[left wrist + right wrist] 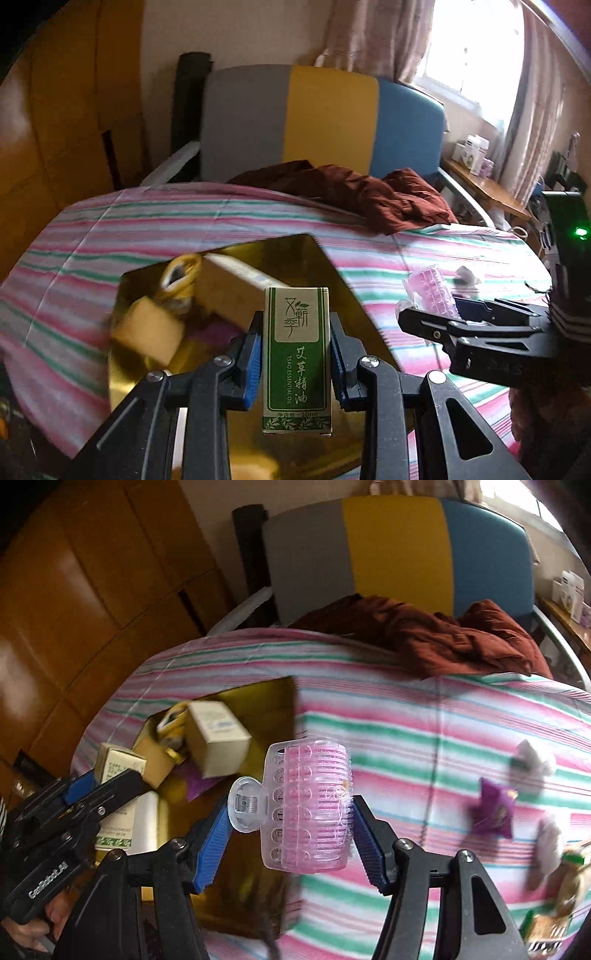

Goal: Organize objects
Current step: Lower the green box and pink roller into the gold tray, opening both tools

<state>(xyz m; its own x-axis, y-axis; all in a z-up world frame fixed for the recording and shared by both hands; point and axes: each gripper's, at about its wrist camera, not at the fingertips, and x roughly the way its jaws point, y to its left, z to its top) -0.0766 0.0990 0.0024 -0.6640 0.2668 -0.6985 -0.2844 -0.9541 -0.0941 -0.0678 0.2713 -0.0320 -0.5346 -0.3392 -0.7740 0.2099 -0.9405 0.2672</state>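
Left wrist view shows the left gripper [295,354] clamped on a small upright carton [296,360], its blue pads pressing both narrow sides. That carton is tall and slim, green with a pale label panel near the top, Chinese characters down the front and the words "TSAO ESSENTIAL OIL" printed along it; a band of leaf pattern runs across its foot. It hangs above the near edge of a shiny gold box [332,280], which lies open on the striped bedsheet [92,229].

Inside the gold box, toward ten o'clock from the carton, lie a long cream carton [232,284], a yellowish block [147,332] and a yellow-and-white wrapped item [181,277], all blurred; a purple scrap shows beneath them.

Right wrist view has the right gripper [291,830] closed on a pink hair roller [314,808], a ribbed cylinder under a clear plastic clip with a round hinged tab at nine o'clock. The blue pads touch the clip tab on one side and the roller's end on the other. It sits over the right-hand edge of the gold box.

At three o'clock on the sheet lie a purple packet [495,808], pale fluffy items [532,757] and green-and-brown packets [554,915], blurred. A dark red cloth [443,635] is heaped at twelve o'clock.
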